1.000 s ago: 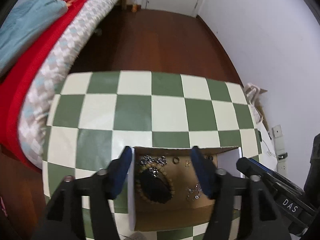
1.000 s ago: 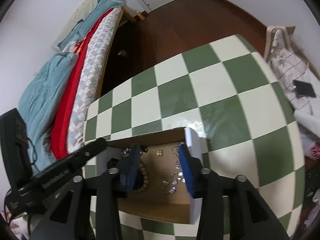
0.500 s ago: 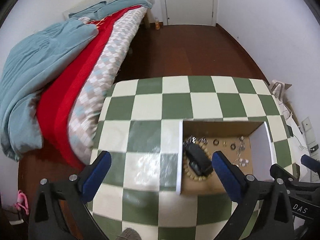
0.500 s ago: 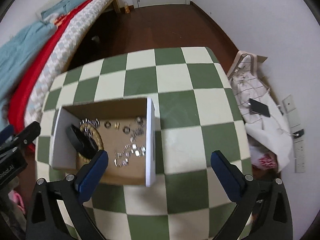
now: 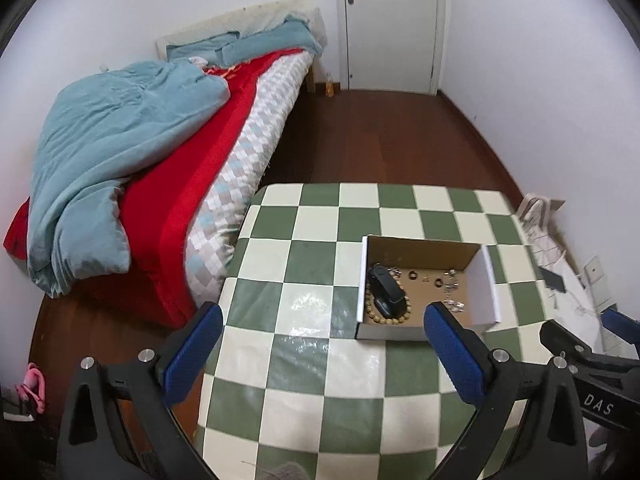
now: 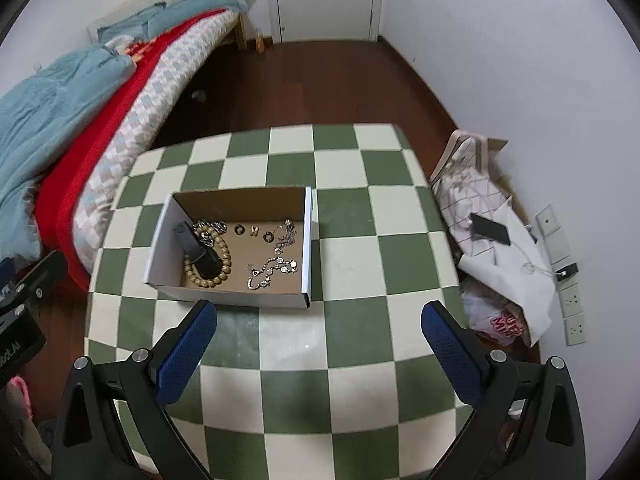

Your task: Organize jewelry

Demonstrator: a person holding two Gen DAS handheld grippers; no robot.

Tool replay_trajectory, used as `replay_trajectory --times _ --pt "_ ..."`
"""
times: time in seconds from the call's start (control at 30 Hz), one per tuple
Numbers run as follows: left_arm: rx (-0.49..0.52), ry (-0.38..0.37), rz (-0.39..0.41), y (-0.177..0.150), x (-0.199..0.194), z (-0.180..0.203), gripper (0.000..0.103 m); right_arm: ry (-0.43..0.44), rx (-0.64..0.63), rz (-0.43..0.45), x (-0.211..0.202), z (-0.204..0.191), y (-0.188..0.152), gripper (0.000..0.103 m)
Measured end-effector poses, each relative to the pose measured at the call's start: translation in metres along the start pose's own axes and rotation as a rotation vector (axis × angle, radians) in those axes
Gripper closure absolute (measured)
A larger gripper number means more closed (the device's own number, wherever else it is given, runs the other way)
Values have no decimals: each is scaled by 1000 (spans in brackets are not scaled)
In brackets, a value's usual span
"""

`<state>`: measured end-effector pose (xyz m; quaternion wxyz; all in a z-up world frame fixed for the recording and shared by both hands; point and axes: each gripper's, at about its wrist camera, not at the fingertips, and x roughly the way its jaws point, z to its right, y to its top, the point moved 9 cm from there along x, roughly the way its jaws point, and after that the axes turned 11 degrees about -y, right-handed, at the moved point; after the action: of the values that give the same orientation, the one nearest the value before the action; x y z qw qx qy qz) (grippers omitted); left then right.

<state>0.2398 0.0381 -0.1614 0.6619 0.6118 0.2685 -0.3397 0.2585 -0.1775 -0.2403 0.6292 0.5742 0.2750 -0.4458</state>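
Cardboard jewelry box (image 6: 236,246) on checkered table (image 6: 352,264), ahead of both wide-open, empty tools: left tool (image 5: 320,344), right tool (image 6: 320,344)

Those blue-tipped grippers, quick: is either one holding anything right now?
Left gripper: open, holding nothing.
Right gripper: open, holding nothing.

Box (image 6: 230,280) sits mid-table (image 6: 352,240); inside it, bead bracelet (image 6: 222,266) lies left with a clip (image 6: 198,250) on it, chains (image 6: 272,266) right, bed (image 6: 100,128) left of table.
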Motion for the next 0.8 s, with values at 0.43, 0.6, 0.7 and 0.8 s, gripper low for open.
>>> replay_trajectory --times 0.43,0.6,0.7,0.8 --pt "14 -49 86 -10 -109 18 0 -3 16 175 -133 29 -18 0" --pt "28 -54 102 -6 -140 24 0 -10 6 208 -175 38 -24 0" --pt "30 -58 94 -3 -151 27 0 -7 -5 216 -194 41 -24 0" --pt "32 -65 97 3 -160 30 0 3 -1 213 -206 44 -22 0"
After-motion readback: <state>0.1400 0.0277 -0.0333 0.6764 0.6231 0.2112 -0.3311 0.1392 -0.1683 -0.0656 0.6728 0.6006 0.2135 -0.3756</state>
